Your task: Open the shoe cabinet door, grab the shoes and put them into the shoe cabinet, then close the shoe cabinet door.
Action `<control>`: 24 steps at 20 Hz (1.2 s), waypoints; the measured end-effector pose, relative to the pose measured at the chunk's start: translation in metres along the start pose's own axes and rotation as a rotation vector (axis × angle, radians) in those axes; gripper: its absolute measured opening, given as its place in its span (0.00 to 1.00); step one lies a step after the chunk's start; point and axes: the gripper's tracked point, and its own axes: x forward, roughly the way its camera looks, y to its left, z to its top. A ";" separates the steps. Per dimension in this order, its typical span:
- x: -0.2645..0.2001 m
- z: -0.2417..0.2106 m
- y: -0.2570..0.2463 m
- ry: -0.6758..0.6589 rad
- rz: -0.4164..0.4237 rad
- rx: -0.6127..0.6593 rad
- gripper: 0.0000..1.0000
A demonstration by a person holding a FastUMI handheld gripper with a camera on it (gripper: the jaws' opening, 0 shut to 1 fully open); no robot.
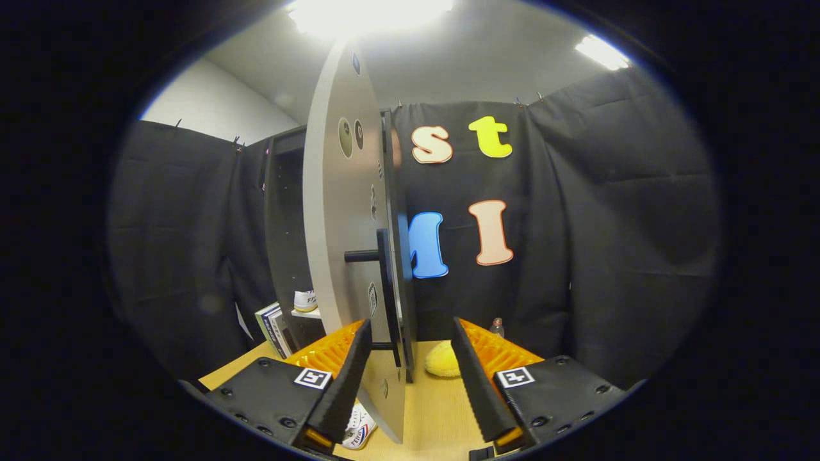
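Door point(339, 211) swung open, edge-on between the fingers of the hand-held gripper point(410, 378), which is spread, gripping nothing. Cabinet point(285, 211) shelf holds one shoe point(305, 301); another shoe point(359, 432) lies on worktop point(442, 416).

Black cloth walls point(608, 211), wood tabletop point(442, 416), bright ceiling lights point(365, 13).

Bystanders on the wooden counter

A soft yellow object point(442, 360) lies on the light wooden counter point(442, 410) near the black cloth wall point(615, 243). A small clear bottle point(497, 328) with a dark cap stands upright just beside it, close against the cloth. Well apart from both, some books or boxes point(274, 328) lean upright on the counter. Bright ceiling lights point(365, 11) glare overhead against a pale wall point(205, 105).
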 end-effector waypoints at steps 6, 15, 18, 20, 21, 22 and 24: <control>-0.040 -0.002 0.059 -0.067 0.091 -0.028 0.92; -0.005 -0.093 0.146 0.008 0.167 -0.143 0.97; 0.020 -0.144 0.161 0.094 0.175 -0.129 0.97; 0.036 -0.172 0.164 0.149 0.166 -0.115 0.95; 0.043 -0.187 0.165 0.175 0.164 -0.107 0.95; 0.050 -0.202 0.166 0.203 0.160 -0.104 0.95; 0.062 -0.233 0.166 0.261 0.148 -0.101 0.95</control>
